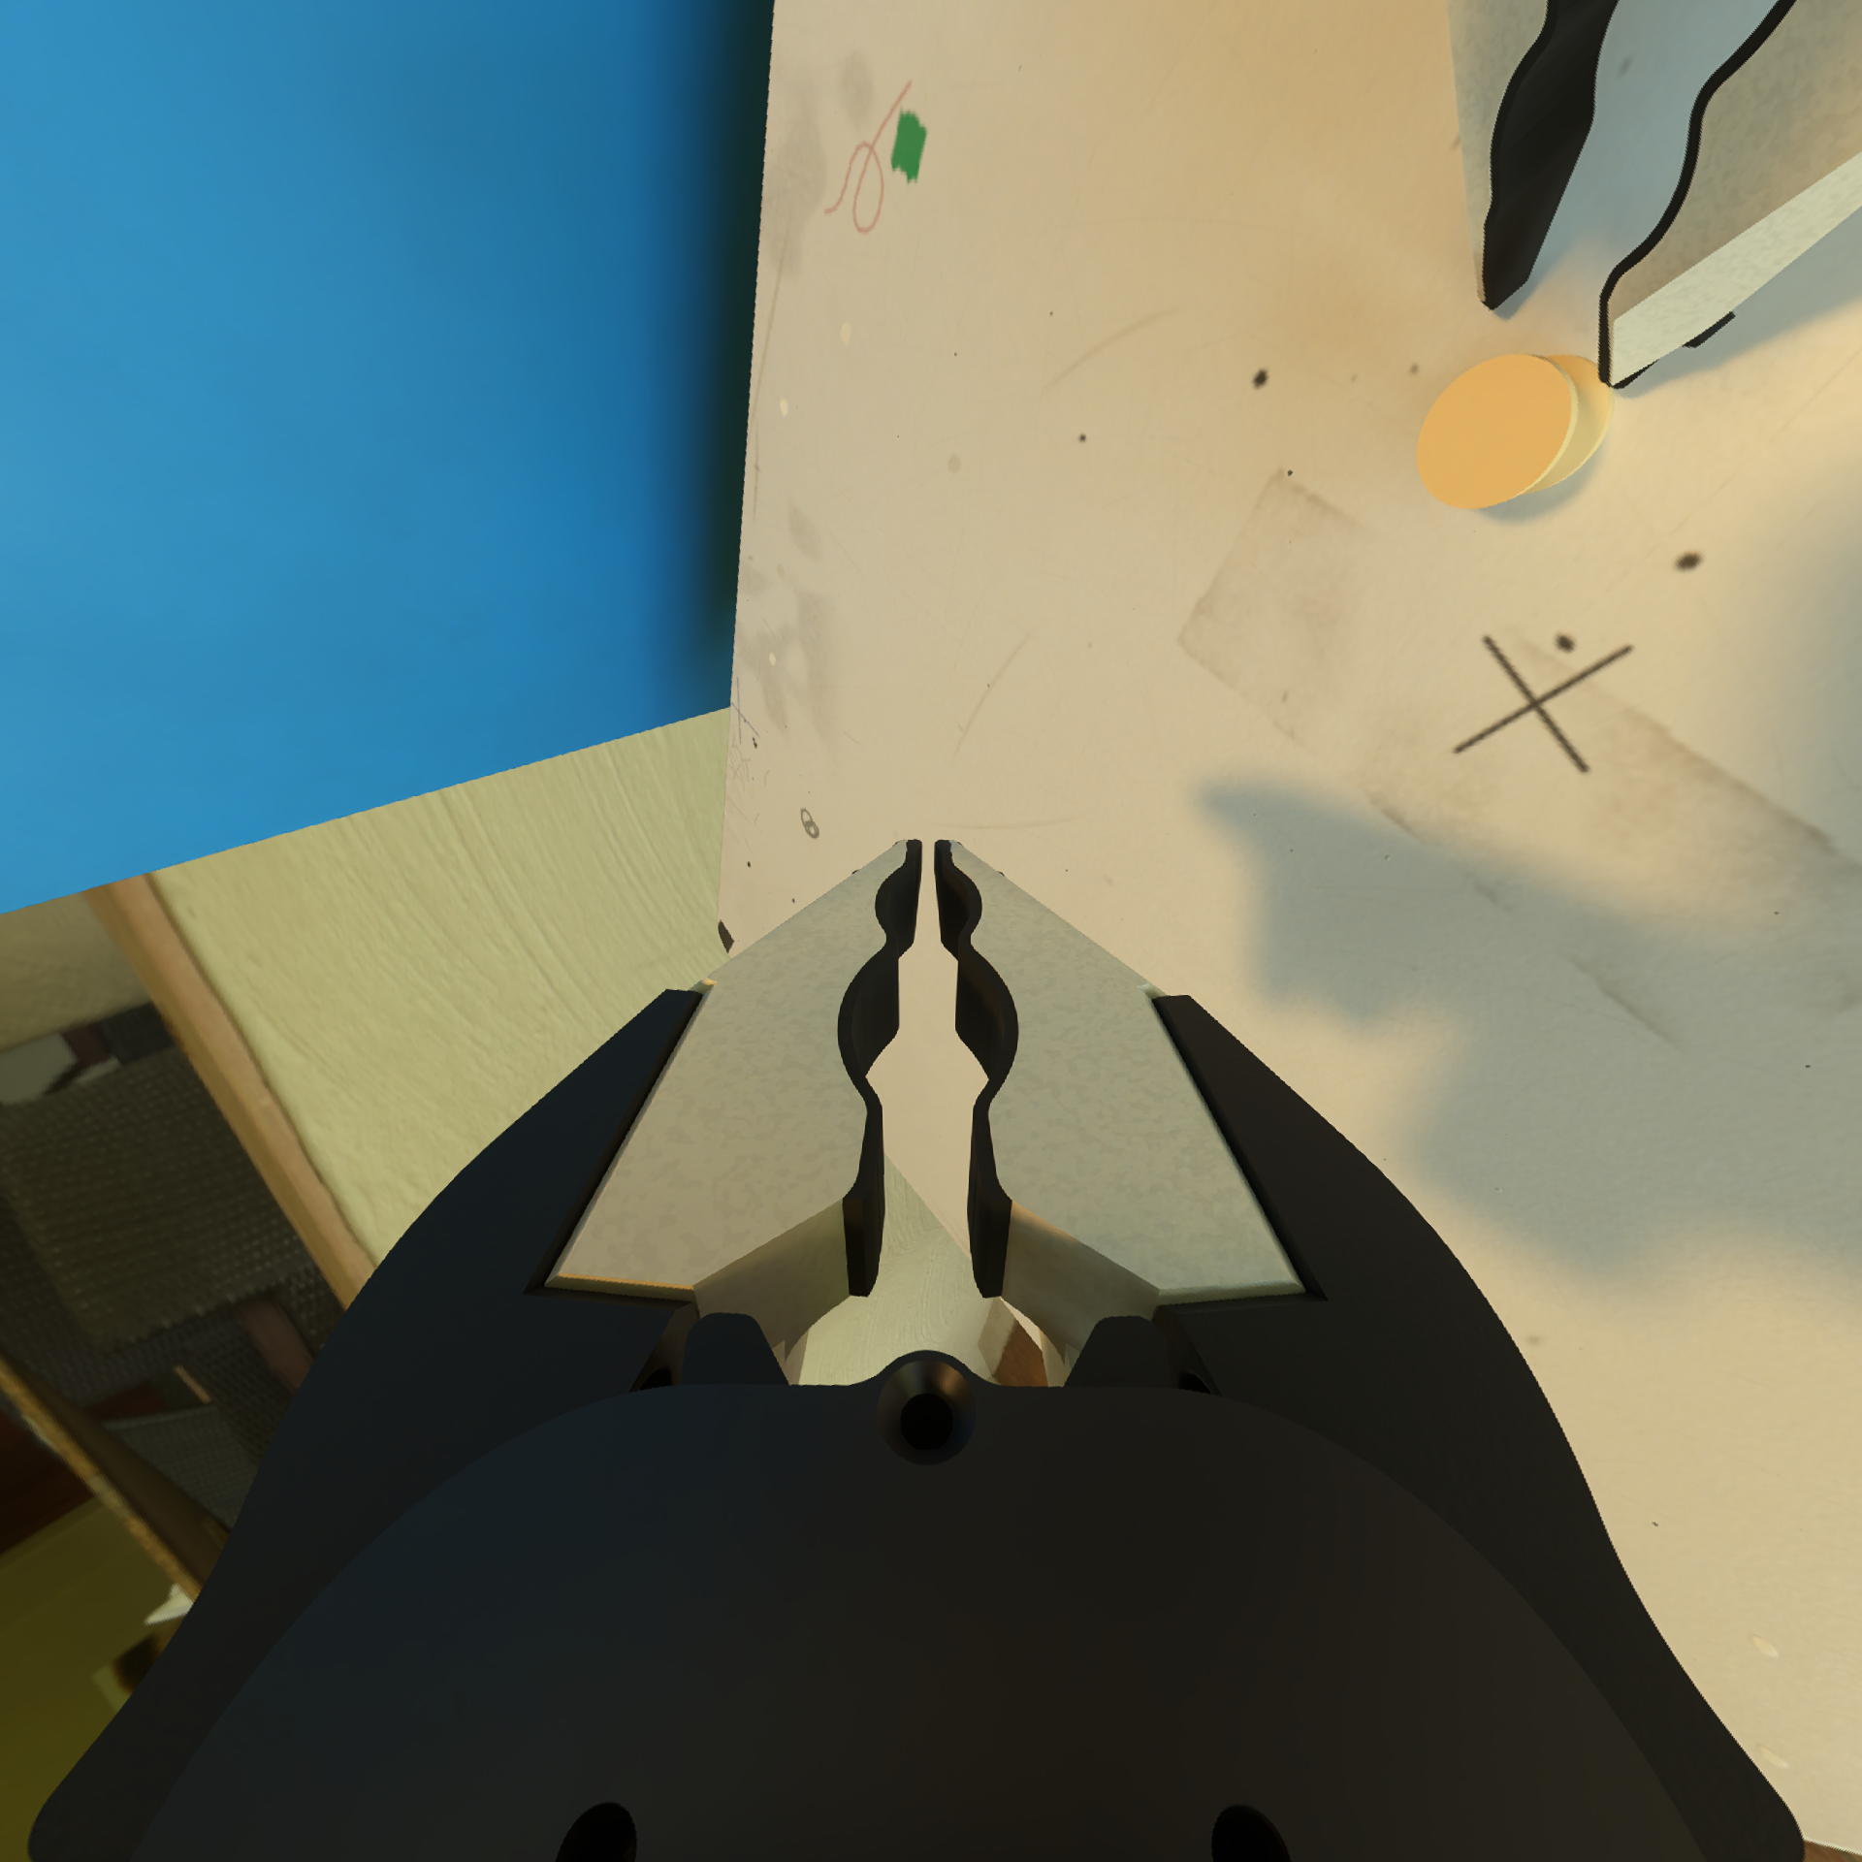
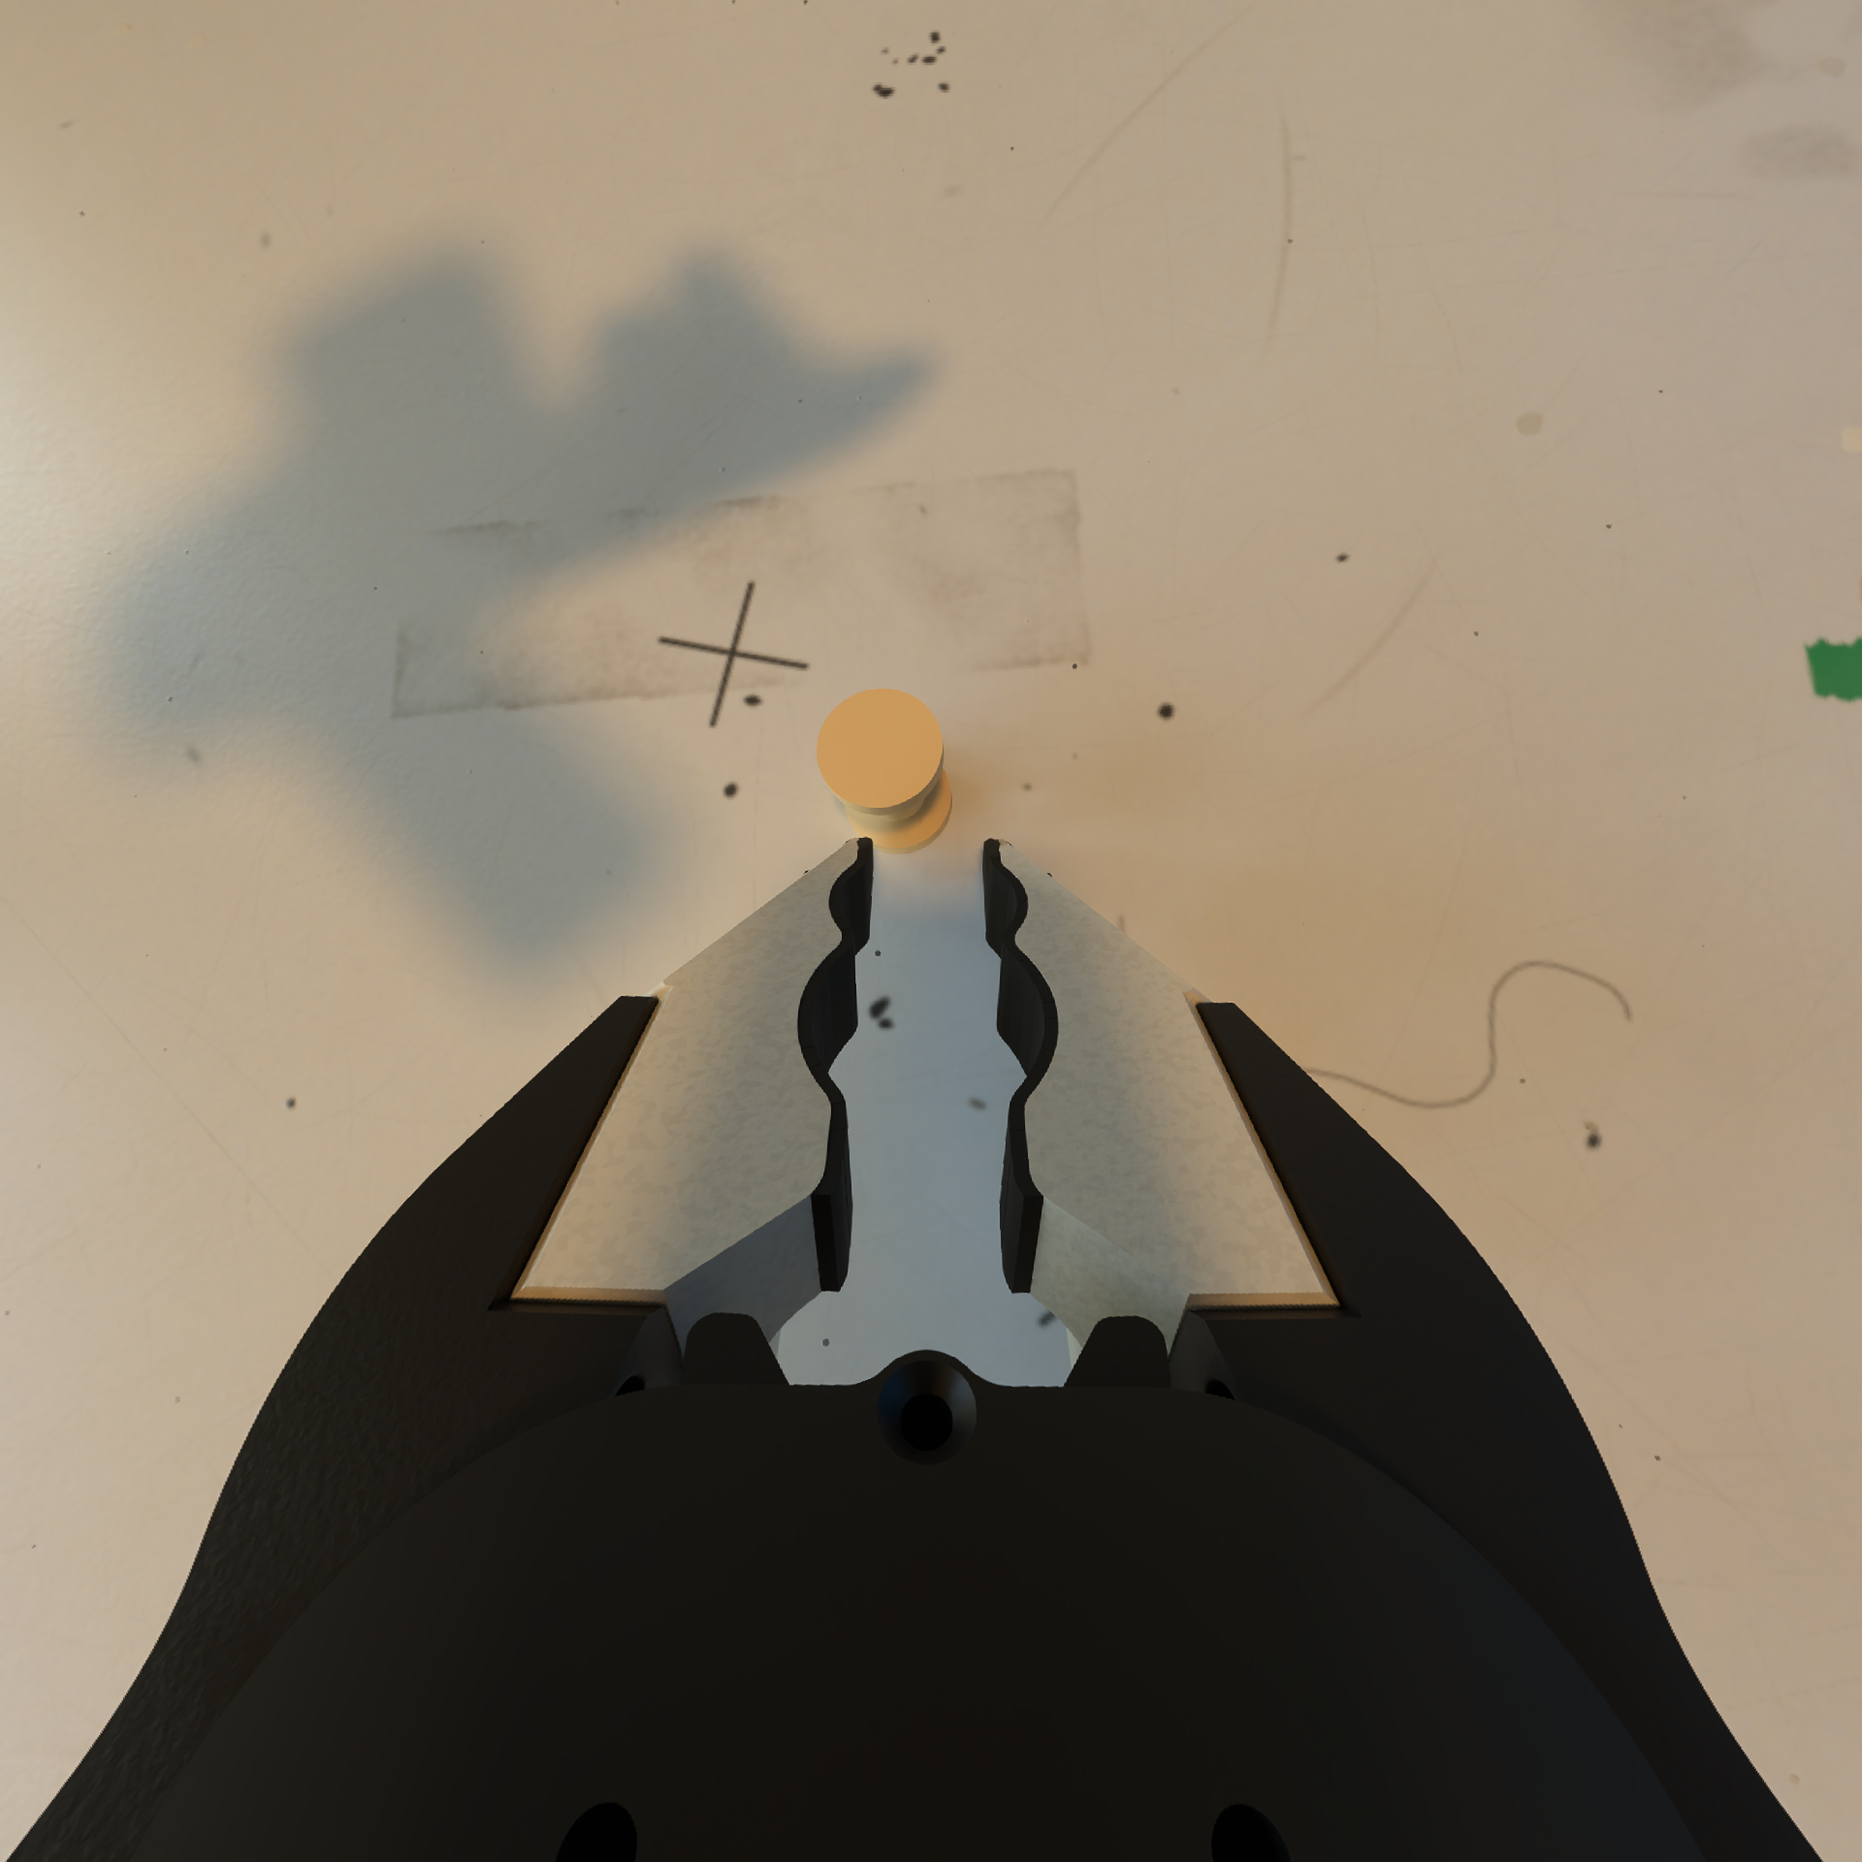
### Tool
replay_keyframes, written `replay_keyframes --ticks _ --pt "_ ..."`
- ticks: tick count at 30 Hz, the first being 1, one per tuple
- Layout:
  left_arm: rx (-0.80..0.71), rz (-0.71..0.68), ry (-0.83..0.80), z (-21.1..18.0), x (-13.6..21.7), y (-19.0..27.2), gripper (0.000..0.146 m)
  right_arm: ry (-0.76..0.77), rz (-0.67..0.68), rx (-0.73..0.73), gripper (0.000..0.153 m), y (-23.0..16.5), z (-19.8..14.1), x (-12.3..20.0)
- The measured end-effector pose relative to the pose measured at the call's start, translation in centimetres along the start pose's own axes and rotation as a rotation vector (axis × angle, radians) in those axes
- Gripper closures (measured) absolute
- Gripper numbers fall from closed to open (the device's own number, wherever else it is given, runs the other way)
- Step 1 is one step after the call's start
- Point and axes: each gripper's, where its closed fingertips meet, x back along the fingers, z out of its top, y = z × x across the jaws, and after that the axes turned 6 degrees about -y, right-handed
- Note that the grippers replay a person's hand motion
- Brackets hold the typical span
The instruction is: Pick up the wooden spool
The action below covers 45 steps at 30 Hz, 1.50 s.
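Observation:
The wooden spool (image 2: 880, 751) is small and pale tan, and stands on end on the beige table (image 2: 1310, 302). My right gripper (image 2: 927, 846) is open and empty. Its fingertips (image 2: 859, 856) sit just short of the spool, which lies slightly left of the gap's centre line. In the left wrist view the spool (image 1: 1496, 433) is at the upper right, with the right gripper (image 1: 1552, 338) beside it. My left gripper (image 1: 927, 846) is shut on nothing, low over the table near its corner, far from the spool.
A black cross mark (image 2: 736, 655) is drawn just beyond the spool, also visible in the left wrist view (image 1: 1542, 705). A green patch (image 1: 907, 146) lies near the table edge (image 1: 751, 504). Beyond the edge are a blue surface (image 1: 353, 403) and a yellowish wall (image 1: 453, 957).

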Motion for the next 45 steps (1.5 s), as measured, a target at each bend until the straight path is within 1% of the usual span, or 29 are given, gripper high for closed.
replay_keyframes --ticks 8,10,12,15,18,21,24,26,30,32,36,45 --pt "-0.006 0.0 -0.007 -0.1 -0.1 0.0 0.144 0.041 -0.006 -0.012 0.131 0.2 0.4 0.5" --pt "-0.007 0.001 -0.008 -0.2 -0.1 -0.1 0.144 0.042 0.004 0.006 0.131 -0.3 0.6 0.7" --pt "-0.005 0.001 -0.008 -0.2 -0.1 -0.2 0.144 0.012 0.017 0.037 0.131 -1.0 0.5 0.4" --pt "0.001 0.002 -0.009 -0.4 -0.1 -0.3 0.144 -0.014 -0.006 0.082 0.132 -1.4 0.4 -0.3" --pt "0.007 0.004 -0.012 -0.7 0.0 -0.4 0.144 -0.015 0.013 0.085 0.133 -1.3 0.6 -0.6" --pt "0.007 0.0 -0.017 -1.0 0.0 -0.3 0.144 -0.022 -0.027 0.153 0.132 -0.5 1.0 -0.7" --pt "0.008 0.001 -0.026 -1.4 -0.1 -0.2 0.144 -0.015 -0.002 0.166 0.125 -0.8 1.5 -0.4" --pt "0.014 0.0 -0.027 -1.6 -0.2 -0.3 0.144 -0.018 0.009 0.168 0.123 -1.3 1.5 -0.4" --pt "0.012 0.003 -0.033 -1.8 -0.3 -0.5 0.144 -0.038 -0.004 0.146 0.12 -1.0 1.2 -1.1" --pt "0.013 0.003 -0.031 -1.7 -0.2 -0.4 0.144 -0.029 -0.012 0.128 0.122 -0.8 1.2 -1.1" --pt "0.016 0.003 -0.03 -1.8 -0.3 -0.4 0.144 -0.01 -0.012 0.118 0.131 -0.7 1.2 -1.2" --pt "0.02 0.002 -0.028 -1.9 -0.2 -0.4 0.144 0.035 0.003 0.125 0.132 -0.6 1.3 -0.6"
